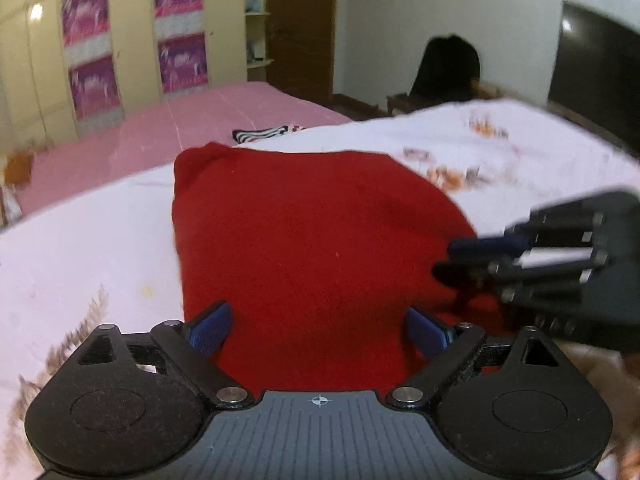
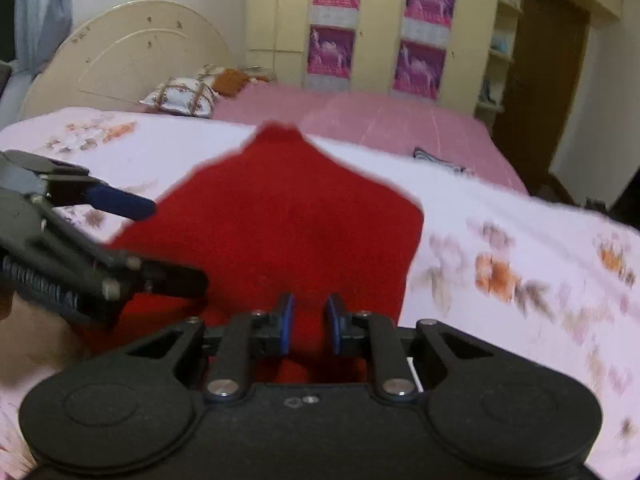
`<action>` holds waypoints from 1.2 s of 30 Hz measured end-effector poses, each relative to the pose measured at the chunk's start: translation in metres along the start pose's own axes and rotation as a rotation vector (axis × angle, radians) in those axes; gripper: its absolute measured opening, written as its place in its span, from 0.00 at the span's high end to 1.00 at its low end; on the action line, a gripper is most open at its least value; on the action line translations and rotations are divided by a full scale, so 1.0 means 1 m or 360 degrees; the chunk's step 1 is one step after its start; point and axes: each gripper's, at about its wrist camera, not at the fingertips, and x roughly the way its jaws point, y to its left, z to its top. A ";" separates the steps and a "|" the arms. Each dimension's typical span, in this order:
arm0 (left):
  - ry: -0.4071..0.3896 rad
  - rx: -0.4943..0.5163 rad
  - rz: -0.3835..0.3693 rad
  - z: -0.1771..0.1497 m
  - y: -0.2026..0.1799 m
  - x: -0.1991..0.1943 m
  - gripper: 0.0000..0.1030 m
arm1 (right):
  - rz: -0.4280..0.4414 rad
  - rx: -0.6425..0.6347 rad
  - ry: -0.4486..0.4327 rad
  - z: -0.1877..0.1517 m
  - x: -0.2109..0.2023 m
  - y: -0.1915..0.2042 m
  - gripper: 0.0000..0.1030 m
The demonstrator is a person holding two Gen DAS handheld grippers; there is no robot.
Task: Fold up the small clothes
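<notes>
Two claws work at the near edge of the red garment (image 1: 312, 232), which lies flat on the white floral bedsheet (image 1: 80, 248). Left claw (image 1: 318, 326) is spread wide, holding nothing, over the near hem. Right claw (image 2: 308, 326) is clenched on red cloth. Judgement: lift both corners evenly and carry the hem to the far edge, keeping the cloth taut.

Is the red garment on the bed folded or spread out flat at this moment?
Partly folded, it seems: the red garment lies on the white floral sheet as a compact block with no sleeves or legs showing. How many layers it has cannot be told.
</notes>
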 end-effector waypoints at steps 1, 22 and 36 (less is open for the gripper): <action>0.0006 0.0023 0.0013 0.002 -0.002 -0.002 0.10 | -0.0002 0.0007 -0.0008 0.000 -0.001 0.001 0.82; 0.0058 -0.0222 0.0004 -0.050 0.013 -0.027 0.10 | -0.0068 -0.0030 0.0011 -0.039 -0.033 0.024 0.71; 0.0089 -0.0371 -0.0022 -0.055 0.026 -0.032 0.10 | -0.0120 0.0086 0.0050 -0.034 -0.033 0.024 0.68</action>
